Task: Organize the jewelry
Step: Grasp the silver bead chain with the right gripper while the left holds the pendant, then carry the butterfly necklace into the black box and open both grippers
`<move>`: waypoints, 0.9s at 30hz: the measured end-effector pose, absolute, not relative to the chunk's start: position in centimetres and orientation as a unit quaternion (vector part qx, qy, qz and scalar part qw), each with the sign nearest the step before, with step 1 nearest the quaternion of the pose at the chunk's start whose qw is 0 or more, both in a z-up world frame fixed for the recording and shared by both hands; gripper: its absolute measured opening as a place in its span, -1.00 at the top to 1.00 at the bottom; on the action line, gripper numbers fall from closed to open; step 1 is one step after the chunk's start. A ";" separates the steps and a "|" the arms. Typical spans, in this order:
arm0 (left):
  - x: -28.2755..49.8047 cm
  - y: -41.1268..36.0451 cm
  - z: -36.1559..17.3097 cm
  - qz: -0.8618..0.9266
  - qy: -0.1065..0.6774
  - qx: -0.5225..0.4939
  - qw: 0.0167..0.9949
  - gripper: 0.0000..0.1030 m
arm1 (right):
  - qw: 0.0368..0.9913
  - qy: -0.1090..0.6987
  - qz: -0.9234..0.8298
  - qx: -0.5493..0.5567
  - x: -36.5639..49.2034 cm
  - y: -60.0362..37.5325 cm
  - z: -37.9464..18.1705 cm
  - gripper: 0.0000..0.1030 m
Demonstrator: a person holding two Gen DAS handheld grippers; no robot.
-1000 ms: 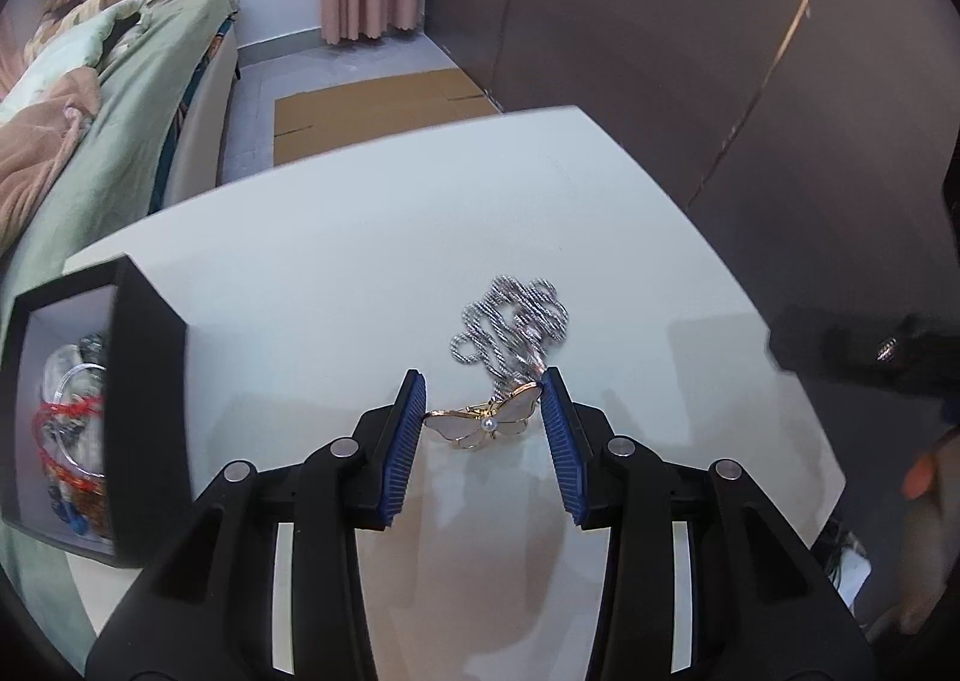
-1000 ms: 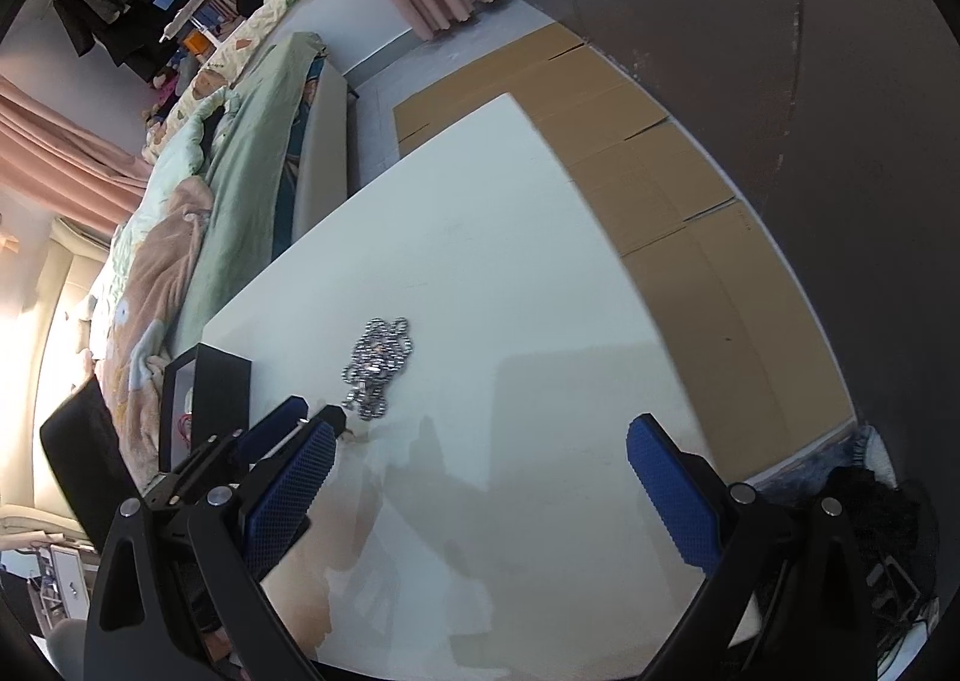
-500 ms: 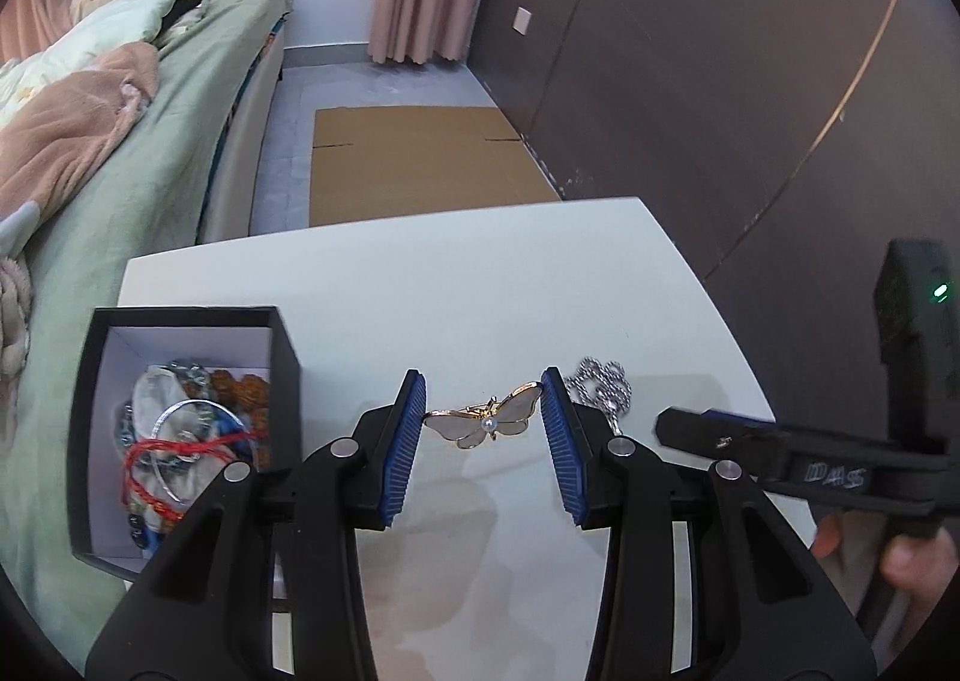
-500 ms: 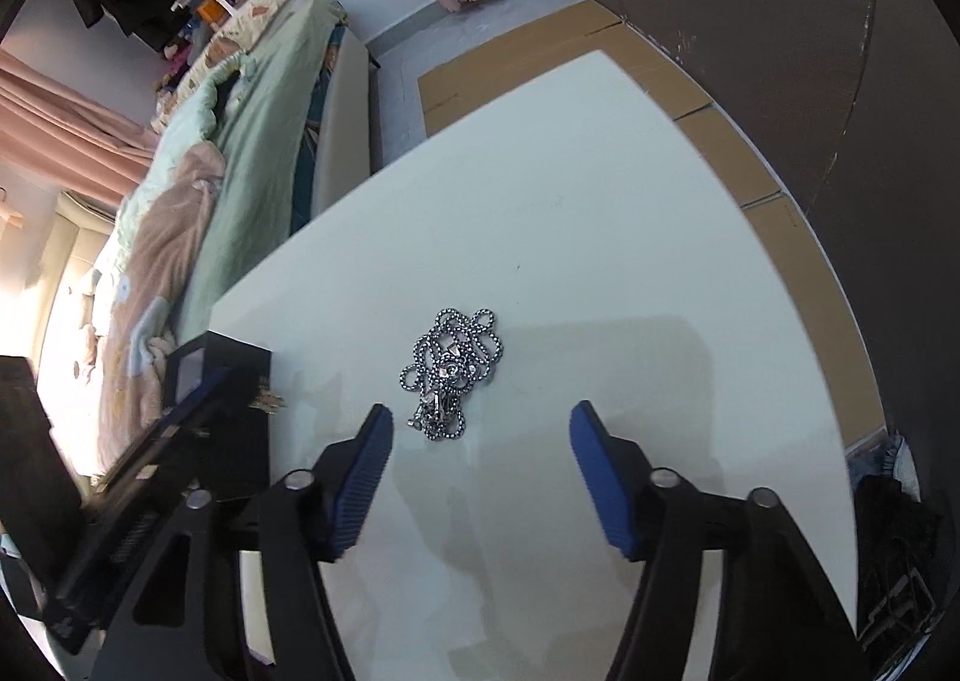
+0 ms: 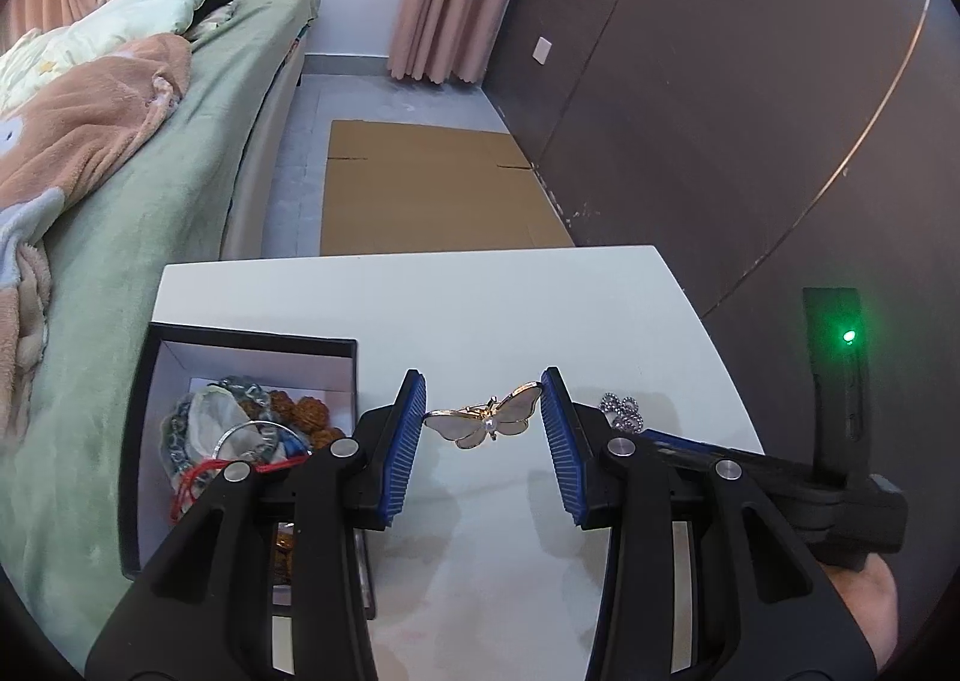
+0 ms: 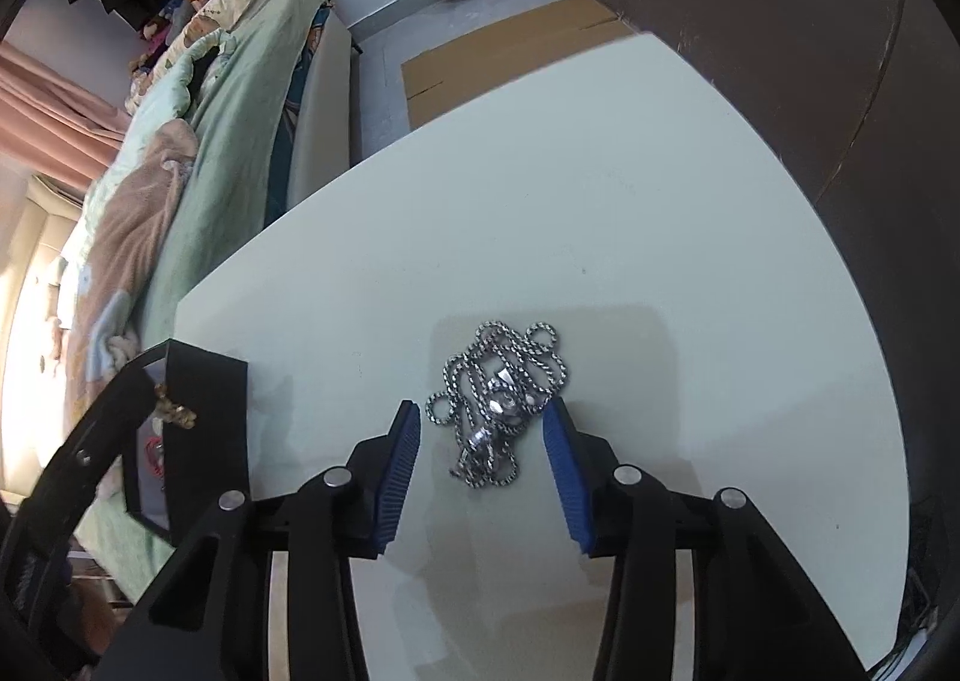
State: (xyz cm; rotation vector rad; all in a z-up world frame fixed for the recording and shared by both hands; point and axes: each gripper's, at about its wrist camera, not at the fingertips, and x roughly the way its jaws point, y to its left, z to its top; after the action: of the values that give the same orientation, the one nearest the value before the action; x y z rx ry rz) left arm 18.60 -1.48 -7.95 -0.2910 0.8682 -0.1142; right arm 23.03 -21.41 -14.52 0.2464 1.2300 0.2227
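progress: partly done; black box at the desk's left edge already holds beads, a bangle and red cord
in hand: left hand-held gripper pinches butterfly brooch by its wing tips, lifted just right of the box, not yet over it
left to do: brooch into box, then silver chain necklace
necklace: bunched on desk near right edge, between the spread pads of right hand-held gripper, not gripped
in the way: box's near wall between brooch and opening; box crowded
around: bed beyond left edge, cardboard on floor, dark wall
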 end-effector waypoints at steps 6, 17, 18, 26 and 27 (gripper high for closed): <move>18.3 0.4 -7.2 -0.048 0.406 -0.158 0.899 0.22 | 0.826 0.557 0.087 0.020 23.4 -17.7 -14.2 0.24; 17.5 3.0 -6.6 -0.031 0.397 -0.175 0.900 0.22 | 0.819 0.563 0.113 -0.019 22.8 -17.3 -13.8 0.70; 17.4 3.0 -6.5 -0.031 0.397 -0.175 0.901 0.22 | 0.817 0.565 0.118 -0.004 22.9 -17.7 -13.7 0.71; 15.9 4.4 -6.1 -0.018 0.394 -0.175 0.902 0.21 | 0.821 0.542 0.165 0.069 21.0 -19.1 -11.1 0.71; 15.7 4.7 -6.1 -0.015 0.394 -0.176 0.902 0.21 | 0.821 0.539 0.171 0.080 20.9 -19.2 -10.9 0.71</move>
State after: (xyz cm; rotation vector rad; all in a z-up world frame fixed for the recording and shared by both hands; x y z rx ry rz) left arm 15.73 4.66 -6.06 -0.3635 0.8151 -0.0316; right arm 20.90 -19.23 -10.88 0.1694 1.1468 0.3646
